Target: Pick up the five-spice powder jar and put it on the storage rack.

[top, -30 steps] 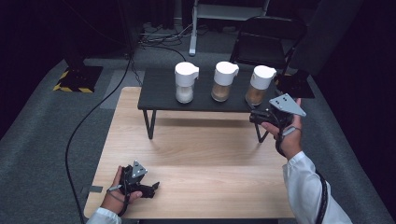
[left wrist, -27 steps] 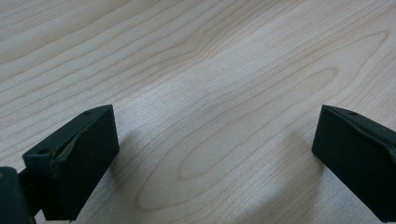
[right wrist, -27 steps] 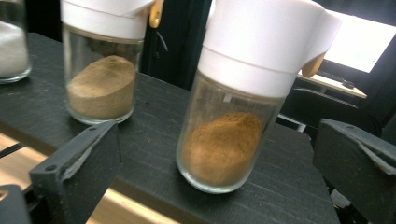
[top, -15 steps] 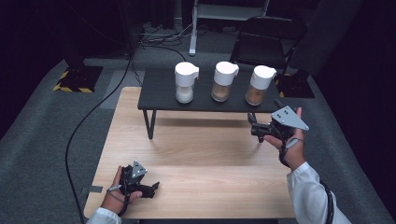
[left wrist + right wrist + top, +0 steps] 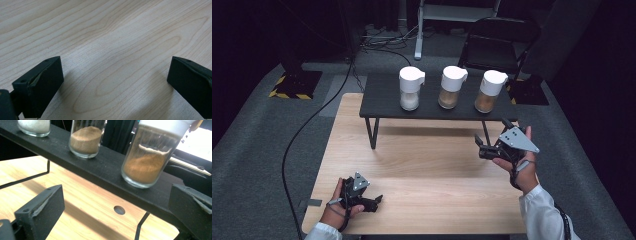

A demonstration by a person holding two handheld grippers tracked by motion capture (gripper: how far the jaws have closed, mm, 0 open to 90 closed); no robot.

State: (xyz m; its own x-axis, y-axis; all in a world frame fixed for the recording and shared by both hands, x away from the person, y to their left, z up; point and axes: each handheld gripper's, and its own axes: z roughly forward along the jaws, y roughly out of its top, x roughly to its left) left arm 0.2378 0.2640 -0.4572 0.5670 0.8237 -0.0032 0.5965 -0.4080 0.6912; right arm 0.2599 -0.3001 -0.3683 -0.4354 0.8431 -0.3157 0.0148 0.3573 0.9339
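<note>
We are in a dark studio or lab set up for recording, not a home. Black drapes (image 5: 582, 55) close it in, grey carpet (image 5: 262, 150) covers the floor, and hazard tape (image 5: 279, 92) marks a stand's base. Cables (image 5: 312, 125) trail past a folding chair (image 5: 502, 45) behind our wooden table (image 5: 422, 170).

Pale wooden table (image 5: 422, 170) bearing a low black shelf (image 5: 384, 100) (three white-capped jars (image 5: 452, 87) in a row).
</note>
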